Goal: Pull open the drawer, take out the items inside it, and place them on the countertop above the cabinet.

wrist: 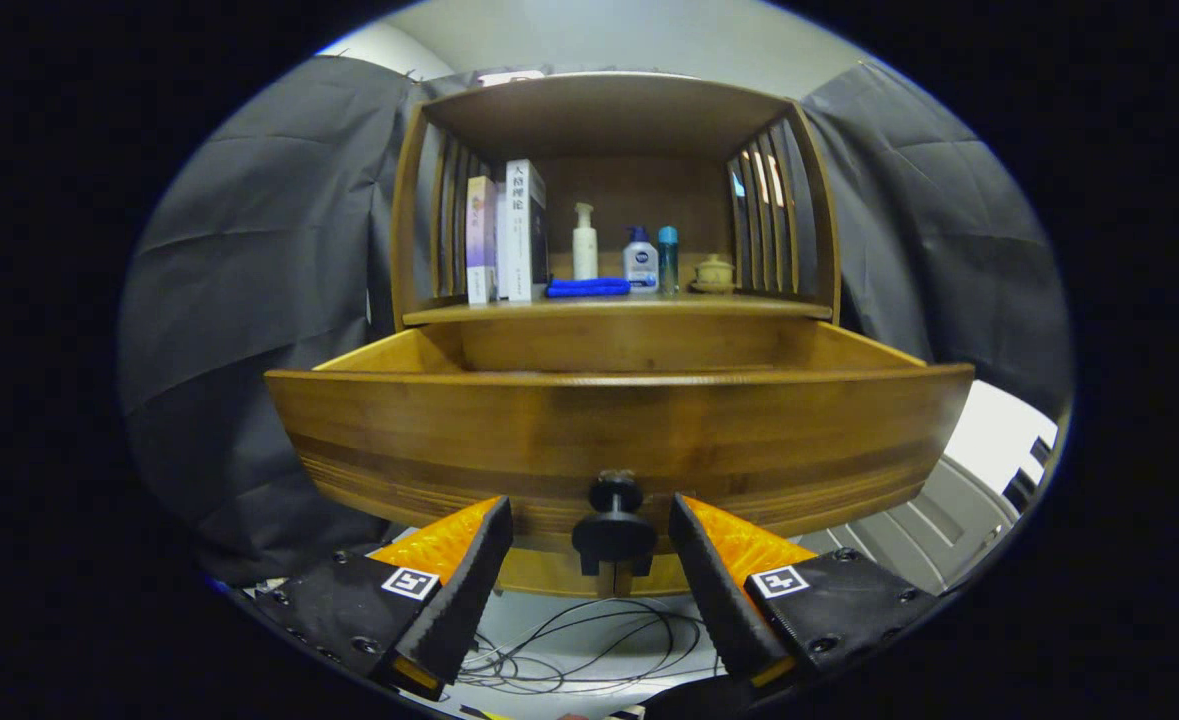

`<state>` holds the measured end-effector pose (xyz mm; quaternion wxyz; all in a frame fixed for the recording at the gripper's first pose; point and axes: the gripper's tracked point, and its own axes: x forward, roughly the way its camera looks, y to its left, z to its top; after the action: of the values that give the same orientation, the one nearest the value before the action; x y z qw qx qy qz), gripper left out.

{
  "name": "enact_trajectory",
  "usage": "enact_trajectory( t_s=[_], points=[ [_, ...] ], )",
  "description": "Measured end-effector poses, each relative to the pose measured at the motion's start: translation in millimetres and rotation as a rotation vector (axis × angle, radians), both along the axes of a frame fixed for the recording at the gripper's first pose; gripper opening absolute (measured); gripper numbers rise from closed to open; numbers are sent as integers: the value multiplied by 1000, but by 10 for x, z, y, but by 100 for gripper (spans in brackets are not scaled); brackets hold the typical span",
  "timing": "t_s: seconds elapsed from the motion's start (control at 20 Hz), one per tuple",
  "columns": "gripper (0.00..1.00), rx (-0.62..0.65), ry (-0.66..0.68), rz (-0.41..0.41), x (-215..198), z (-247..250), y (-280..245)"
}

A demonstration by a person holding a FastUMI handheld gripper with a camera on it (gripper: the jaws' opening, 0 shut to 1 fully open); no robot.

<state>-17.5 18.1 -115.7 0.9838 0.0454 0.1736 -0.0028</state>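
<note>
The wooden drawer (619, 430) stands pulled far out of the cabinet, its front panel close ahead of me. Its dark round knob (614, 525) sits between my fingers without either one touching it. My gripper (589, 530) is open, one finger on each side of the knob. The drawer's inside is hidden behind its front panel. Above it lies the countertop (619, 310) of the cabinet, under a slatted wooden shelf hood.
On the countertop stand two books (509, 240), a folded blue cloth (589, 287), a white pump bottle (585, 242), a blue-capped bottle (640, 260), a teal bottle (668, 258) and a small lidded pot (714, 273). Loose cables (589, 640) lie on the floor below.
</note>
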Motion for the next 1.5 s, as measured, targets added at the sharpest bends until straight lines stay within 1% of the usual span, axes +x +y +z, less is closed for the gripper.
enact_trajectory(
  t_s=[0.15, 0.3, 0.4, 0.5, 0.65, 0.75, 0.9, 1.1, 1.2, 1.4, 1.5],
  points=[
    [98, -39, -72, -30, 39, 388, -52],
    [98, -67, -128, -71, 180, 754, -122],
    [98, -61, -118, -76, 339, 918, -105],
    [98, -45, -74, -103, 522, 1000, -141],
    [99, 21, -36, -129, 805, 1135, -107],
    [99, 46, 27, -154, 964, 1095, -124],
    [98, 32, 163, -226, 1142, 944, -269],
    [98, 41, 310, -254, 1426, 749, -274],
    [98, 31, 389, -278, 1496, 650, -339],
    [98, 83, 521, -322, 1601, 422, -378],
    [98, 90, 600, -351, 1580, 281, -423]
  ],
)
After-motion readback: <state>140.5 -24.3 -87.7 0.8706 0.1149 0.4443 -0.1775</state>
